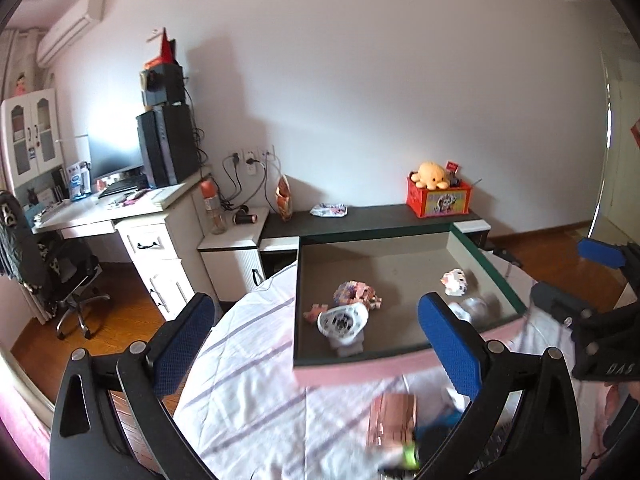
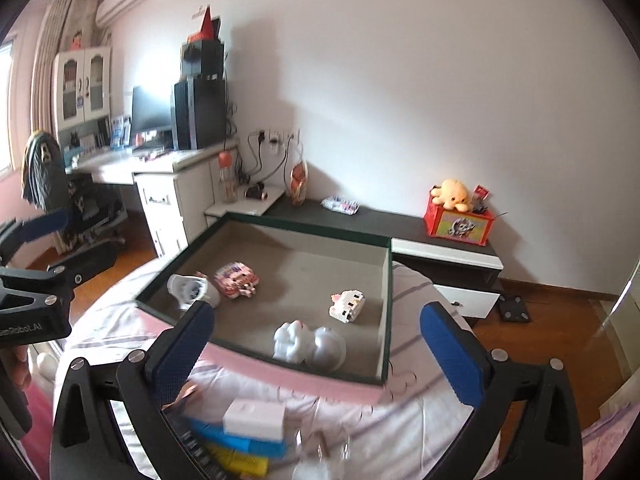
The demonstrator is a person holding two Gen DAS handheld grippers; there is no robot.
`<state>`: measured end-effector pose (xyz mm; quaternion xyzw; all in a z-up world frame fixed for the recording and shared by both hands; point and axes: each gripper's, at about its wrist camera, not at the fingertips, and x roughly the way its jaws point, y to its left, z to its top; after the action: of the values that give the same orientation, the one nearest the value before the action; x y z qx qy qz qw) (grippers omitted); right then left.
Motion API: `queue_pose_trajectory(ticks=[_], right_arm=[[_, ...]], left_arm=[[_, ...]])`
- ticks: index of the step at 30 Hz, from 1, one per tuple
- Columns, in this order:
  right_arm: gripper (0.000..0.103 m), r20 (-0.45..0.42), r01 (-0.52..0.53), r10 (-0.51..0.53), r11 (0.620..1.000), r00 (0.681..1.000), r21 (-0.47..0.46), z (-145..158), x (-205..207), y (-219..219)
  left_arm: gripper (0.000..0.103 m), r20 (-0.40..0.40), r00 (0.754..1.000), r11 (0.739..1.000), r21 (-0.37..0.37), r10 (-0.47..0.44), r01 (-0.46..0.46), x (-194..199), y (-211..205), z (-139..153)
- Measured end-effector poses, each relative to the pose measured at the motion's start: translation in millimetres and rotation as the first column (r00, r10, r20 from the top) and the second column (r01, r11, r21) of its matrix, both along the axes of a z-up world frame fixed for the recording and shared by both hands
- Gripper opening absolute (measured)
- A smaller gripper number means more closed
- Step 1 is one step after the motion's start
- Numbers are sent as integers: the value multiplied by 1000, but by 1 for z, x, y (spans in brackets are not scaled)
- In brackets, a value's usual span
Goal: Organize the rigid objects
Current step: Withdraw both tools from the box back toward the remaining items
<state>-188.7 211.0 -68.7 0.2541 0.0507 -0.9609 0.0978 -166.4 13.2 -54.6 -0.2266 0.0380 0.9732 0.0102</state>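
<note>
A shallow green-rimmed box (image 1: 412,233) (image 2: 387,312) lies on the bed. In it are a pink brick-built toy (image 1: 357,293) (image 2: 237,277), a white watch-like toy (image 1: 342,323) (image 2: 191,290), a white and pink block figure (image 1: 454,281) (image 2: 346,305) and a white figurine with a clear dome (image 2: 308,344) (image 1: 472,308). My left gripper (image 1: 320,344) is open and empty above the bed, near the box's front edge. My right gripper (image 2: 320,348) is open and empty, just in front of the box. A copper-pink block (image 1: 394,420), a white box (image 2: 254,418) and blue and yellow items (image 2: 240,446) lie on the bedsheet below.
A low black and white cabinet (image 2: 400,220) behind the bed carries a red box with a yellow plush (image 2: 460,216), a snack bag (image 1: 285,198) and a packet (image 2: 341,204). A desk with computer (image 1: 168,148) and an office chair (image 1: 60,276) stand at left.
</note>
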Motion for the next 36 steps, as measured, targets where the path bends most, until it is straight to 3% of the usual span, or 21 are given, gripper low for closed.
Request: queue_pose_trajectory(ticks=[8, 17, 27, 36], right_arm=[[103, -98, 59, -63, 997, 993, -50, 23, 91, 4], [103, -125, 87, -95, 994, 988, -67, 33, 151, 3], [103, -161, 87, -96, 994, 982, -59, 40, 190, -3], [103, -167, 90, -97, 995, 981, -48, 41, 199, -2]], left_arm=[[103, -69, 998, 1000, 6, 13, -12, 82, -11, 13], [103, -135, 991, 999, 34, 9, -4, 156, -16, 26], [103, -172, 985, 1000, 26, 8, -4, 190, -16, 34], [103, -155, 988, 1000, 10, 1, 1, 189, -11, 28]])
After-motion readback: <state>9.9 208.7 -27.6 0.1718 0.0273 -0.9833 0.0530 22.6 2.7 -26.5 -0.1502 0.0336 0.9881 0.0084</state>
